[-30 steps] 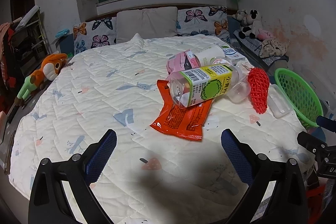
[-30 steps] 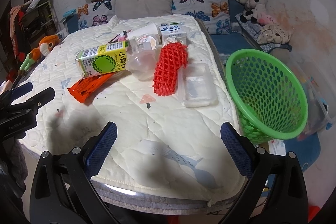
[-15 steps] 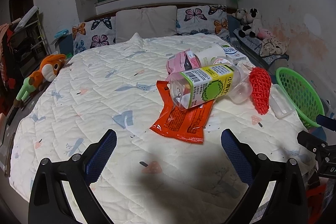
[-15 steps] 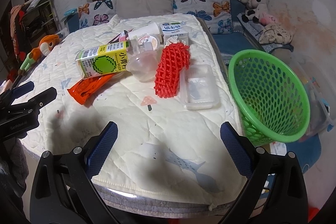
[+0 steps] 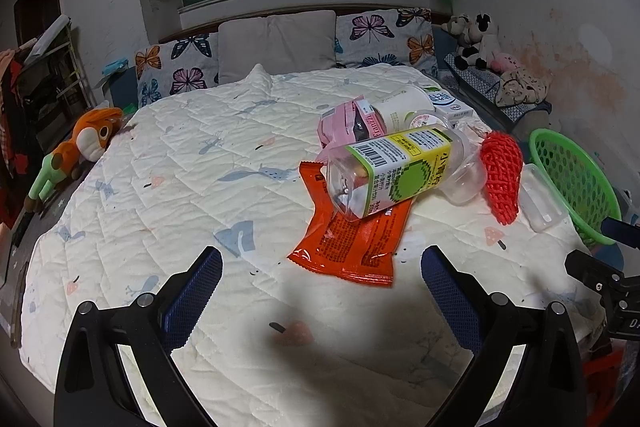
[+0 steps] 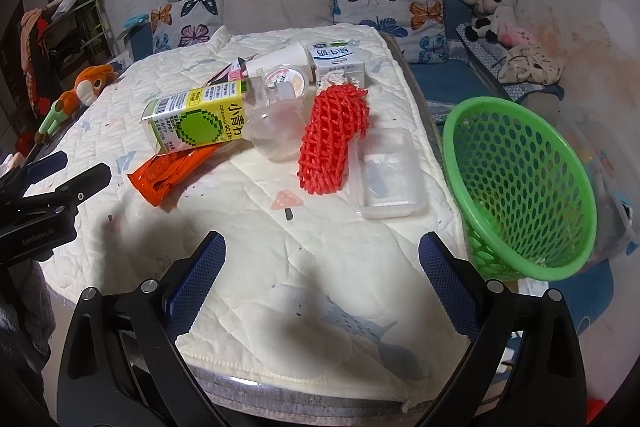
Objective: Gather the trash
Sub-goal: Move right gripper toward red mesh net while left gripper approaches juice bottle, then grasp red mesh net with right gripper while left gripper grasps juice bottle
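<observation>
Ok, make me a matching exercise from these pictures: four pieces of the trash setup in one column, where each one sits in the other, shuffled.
Things:
1. bottle
2. red net
3. clear tray
4. green basket

Places:
A. off the bed's right edge
B. lying partly on the orange wrapper
C. flat on the quilt, between the net and the bed's right edge
D. between the clear cup and the tray

Pairs: 1-B, 2-D, 3-C, 4-A
</observation>
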Demonstrator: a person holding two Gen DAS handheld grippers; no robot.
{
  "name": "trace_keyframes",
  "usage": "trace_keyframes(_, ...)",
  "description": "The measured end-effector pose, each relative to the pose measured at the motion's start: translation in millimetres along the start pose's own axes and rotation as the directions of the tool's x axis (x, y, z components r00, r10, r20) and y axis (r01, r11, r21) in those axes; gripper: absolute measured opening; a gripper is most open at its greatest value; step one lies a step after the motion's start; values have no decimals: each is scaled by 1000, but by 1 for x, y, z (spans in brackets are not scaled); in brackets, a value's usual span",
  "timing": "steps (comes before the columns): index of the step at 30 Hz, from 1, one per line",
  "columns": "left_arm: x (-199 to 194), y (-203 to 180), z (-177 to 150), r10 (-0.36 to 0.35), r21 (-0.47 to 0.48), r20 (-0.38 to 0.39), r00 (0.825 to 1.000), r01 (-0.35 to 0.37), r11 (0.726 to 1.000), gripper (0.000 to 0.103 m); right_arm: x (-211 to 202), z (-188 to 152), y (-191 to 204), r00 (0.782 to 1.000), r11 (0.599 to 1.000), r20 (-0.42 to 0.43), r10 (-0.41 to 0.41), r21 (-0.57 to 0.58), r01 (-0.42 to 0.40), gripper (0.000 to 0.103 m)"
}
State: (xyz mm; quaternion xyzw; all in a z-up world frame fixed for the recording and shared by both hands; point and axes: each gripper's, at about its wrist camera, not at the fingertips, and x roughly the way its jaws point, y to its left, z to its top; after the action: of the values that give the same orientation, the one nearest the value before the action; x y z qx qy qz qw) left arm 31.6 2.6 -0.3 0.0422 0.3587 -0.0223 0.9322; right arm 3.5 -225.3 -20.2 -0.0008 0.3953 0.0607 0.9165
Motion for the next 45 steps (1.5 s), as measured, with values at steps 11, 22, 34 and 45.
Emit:
trace_keyframes(11,6,2,9,4,20,3,1000,-4,1000,97,12,14,-7,1000,1000,-5,10,6,-10,91)
trace_keyframes(22,17,0,31,-32,86,20,999,30,996,96,40,45,-23,997,996,-23,71,50,-70,81)
trace_keyframes(34,42,-24,62,-133,256,-3,991,129,958,95,74,73,-42,983,979,-78,164,133,-153,65)
trace_keyframes(45,75,-50,76,-177,413,-68,982,190,891,95,101,86,-45,973,968,-114,200,173,-179,57)
